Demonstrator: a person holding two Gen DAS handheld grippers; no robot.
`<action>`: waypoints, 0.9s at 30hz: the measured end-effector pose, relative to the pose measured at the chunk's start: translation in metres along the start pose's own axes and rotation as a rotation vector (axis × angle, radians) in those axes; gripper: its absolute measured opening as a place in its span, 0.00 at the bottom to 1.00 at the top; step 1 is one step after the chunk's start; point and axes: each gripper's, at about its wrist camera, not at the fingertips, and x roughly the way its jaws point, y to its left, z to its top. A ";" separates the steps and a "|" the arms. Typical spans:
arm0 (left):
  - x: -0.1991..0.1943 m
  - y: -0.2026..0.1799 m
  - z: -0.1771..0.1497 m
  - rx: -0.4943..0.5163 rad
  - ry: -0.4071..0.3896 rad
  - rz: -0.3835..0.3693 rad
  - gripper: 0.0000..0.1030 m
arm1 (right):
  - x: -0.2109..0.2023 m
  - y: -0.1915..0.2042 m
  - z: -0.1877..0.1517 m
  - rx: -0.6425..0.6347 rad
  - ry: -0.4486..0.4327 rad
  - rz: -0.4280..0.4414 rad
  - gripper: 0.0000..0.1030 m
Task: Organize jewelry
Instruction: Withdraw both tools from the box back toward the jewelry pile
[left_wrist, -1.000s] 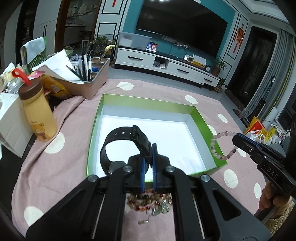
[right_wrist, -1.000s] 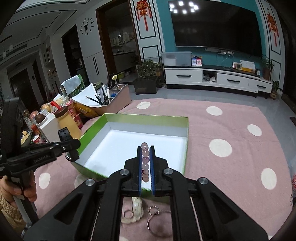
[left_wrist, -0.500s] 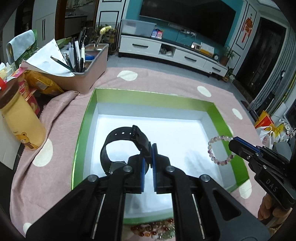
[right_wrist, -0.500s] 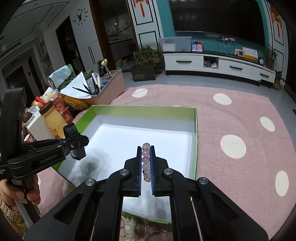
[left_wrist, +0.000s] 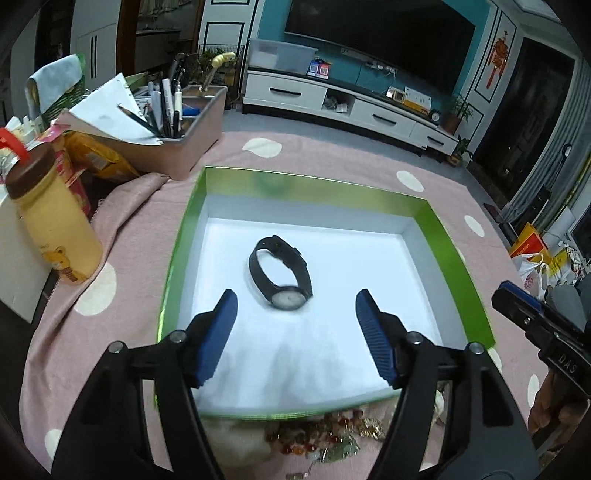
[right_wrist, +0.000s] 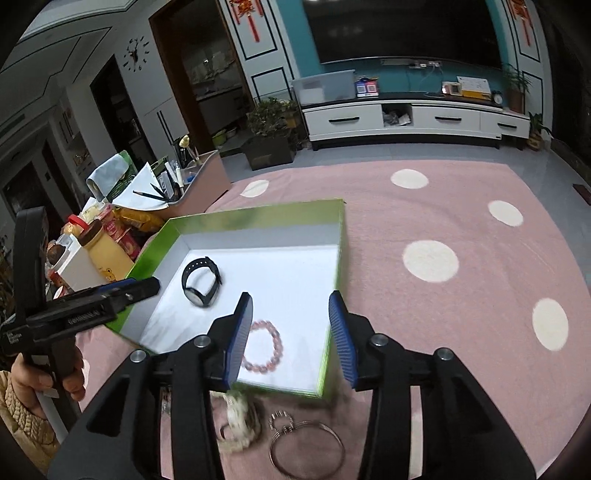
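A green box (left_wrist: 184, 236) with a white floor lies on the pink dotted cloth. A black watch (left_wrist: 279, 275) lies on its floor, also in the right wrist view (right_wrist: 200, 281). A pink bead bracelet (right_wrist: 263, 351) lies near the box's front right corner. My left gripper (left_wrist: 297, 325) is open and empty, just short of the watch. My right gripper (right_wrist: 290, 328) is open and empty above the bracelet. Loose bead jewelry (left_wrist: 321, 437) lies in front of the box. A metal bangle (right_wrist: 306, 454) and a white bracelet (right_wrist: 240, 413) lie there too.
A yellow bottle (left_wrist: 51, 225) and a pink organizer with pens (left_wrist: 173, 136) stand left of the box. A white carton (left_wrist: 14, 258) is at the far left. The right gripper's tip (left_wrist: 524, 314) shows at the right edge.
Both grippers opened. The watch dropped from the left gripper onto the box floor. The bead bracelet dropped from the right gripper into the box. Both grippers pulled back a little.
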 end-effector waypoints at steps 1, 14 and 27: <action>-0.003 0.000 -0.002 -0.004 -0.002 -0.003 0.66 | -0.003 -0.002 -0.003 0.005 0.002 -0.003 0.42; -0.053 0.019 -0.049 -0.065 -0.005 0.006 0.72 | -0.034 -0.014 -0.046 0.048 0.053 -0.012 0.42; -0.075 0.023 -0.095 -0.074 0.025 -0.042 0.72 | -0.047 0.001 -0.088 0.033 0.131 0.031 0.42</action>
